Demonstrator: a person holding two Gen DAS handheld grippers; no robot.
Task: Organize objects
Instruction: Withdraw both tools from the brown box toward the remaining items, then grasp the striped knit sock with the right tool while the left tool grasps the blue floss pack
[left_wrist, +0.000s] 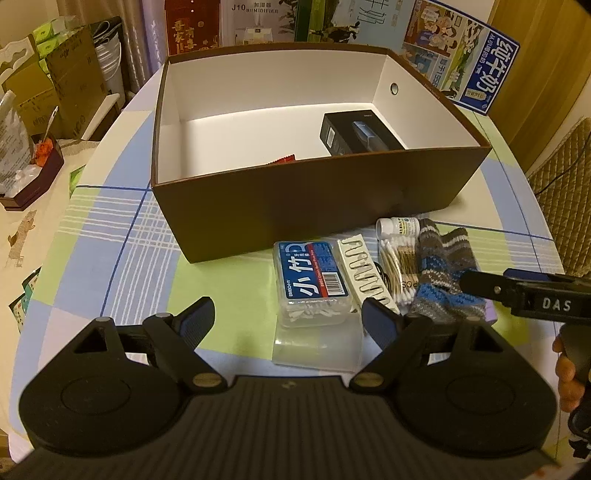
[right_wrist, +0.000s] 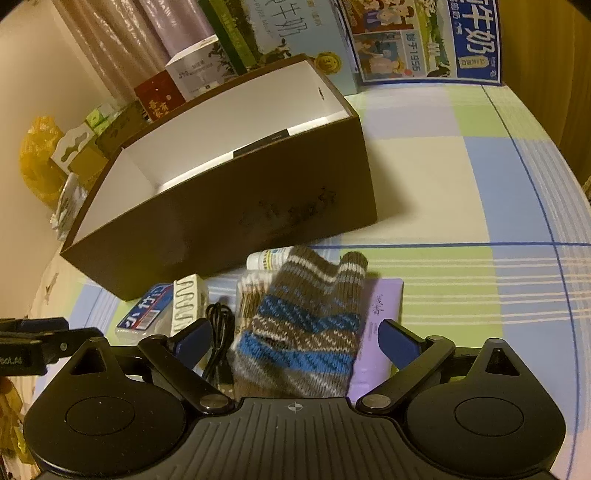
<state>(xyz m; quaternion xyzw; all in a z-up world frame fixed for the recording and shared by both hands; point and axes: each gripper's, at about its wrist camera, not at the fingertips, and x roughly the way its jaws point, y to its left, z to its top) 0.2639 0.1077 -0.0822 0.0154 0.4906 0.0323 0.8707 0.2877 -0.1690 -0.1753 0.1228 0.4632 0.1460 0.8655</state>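
Clearly, from the left wrist, my left hand-held gripper (left_wrist: 288, 325) stands wide over the clear floss-pick case (left_wrist: 314, 282) on the counter (left_wrist: 122, 258); I judge it light, rigid and slick, best pinched across its long sides. Only this view shows a black carton (left_wrist: 360, 134) inside the brown box (left_wrist: 295, 199).

From the right wrist, my right hand-held gripper (right_wrist: 295, 341) gapes wide around the knitted glove (right_wrist: 303, 328), soft and squashy, so I'd grip mid-body. Only here a lilac packet (right_wrist: 380, 317) shows beneath it.

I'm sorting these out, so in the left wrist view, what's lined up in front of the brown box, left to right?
Floss pick case → white hook card → cotton swabs → knitted gloves.
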